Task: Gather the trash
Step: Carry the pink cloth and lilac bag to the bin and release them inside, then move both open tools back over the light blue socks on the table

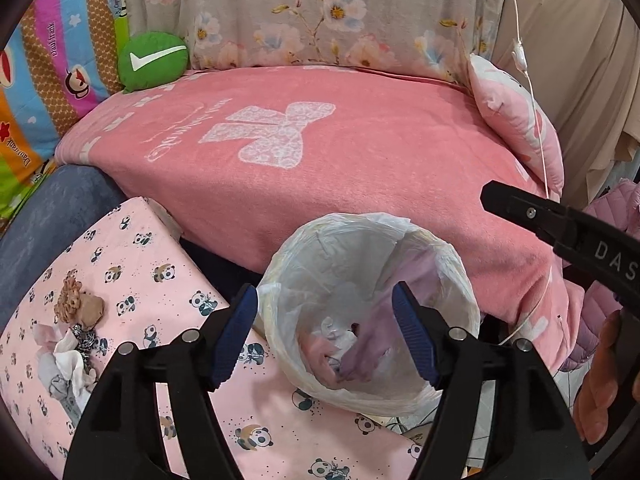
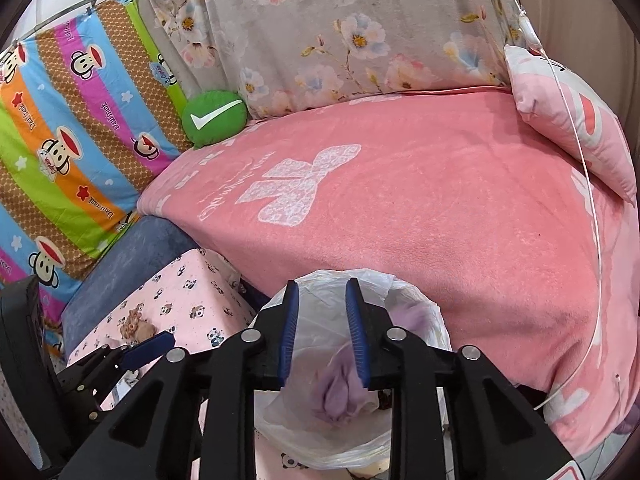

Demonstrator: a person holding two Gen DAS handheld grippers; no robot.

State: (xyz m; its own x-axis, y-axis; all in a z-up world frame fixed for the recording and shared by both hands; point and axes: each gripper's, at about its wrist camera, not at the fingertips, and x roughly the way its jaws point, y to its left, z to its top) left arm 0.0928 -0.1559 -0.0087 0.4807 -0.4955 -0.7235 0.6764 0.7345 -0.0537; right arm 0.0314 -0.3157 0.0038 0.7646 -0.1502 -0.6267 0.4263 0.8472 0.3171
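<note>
A small bin (image 1: 460, 276) lined with a white plastic bag stands between the panda-print table (image 1: 168, 264) and the pink sofa seat. Inside it lie crumpled white tissue (image 1: 340, 332) and pink and purple pieces (image 1: 372, 352). My left gripper (image 1: 326, 320) hangs open and wide over the bin's mouth, with nothing between its fingers. My right gripper (image 2: 324, 320) is over the same bin (image 2: 404, 292), its jaws apart with nothing pressed between them; a blurred purple piece (image 2: 340, 388) lies below in the bag. On the table remain a brown crumpled wad (image 1: 80, 304) and white tissue (image 1: 68, 360).
The pink blanket (image 1: 320, 160) covers the sofa seat behind the bin. On it are a green check-mark cushion (image 1: 154, 60) and a pink pillow (image 1: 516, 120). A white cable (image 1: 536, 120) hangs at the right. A blue armrest (image 1: 52, 216) is at the left. A hand (image 1: 604, 380) shows at the right.
</note>
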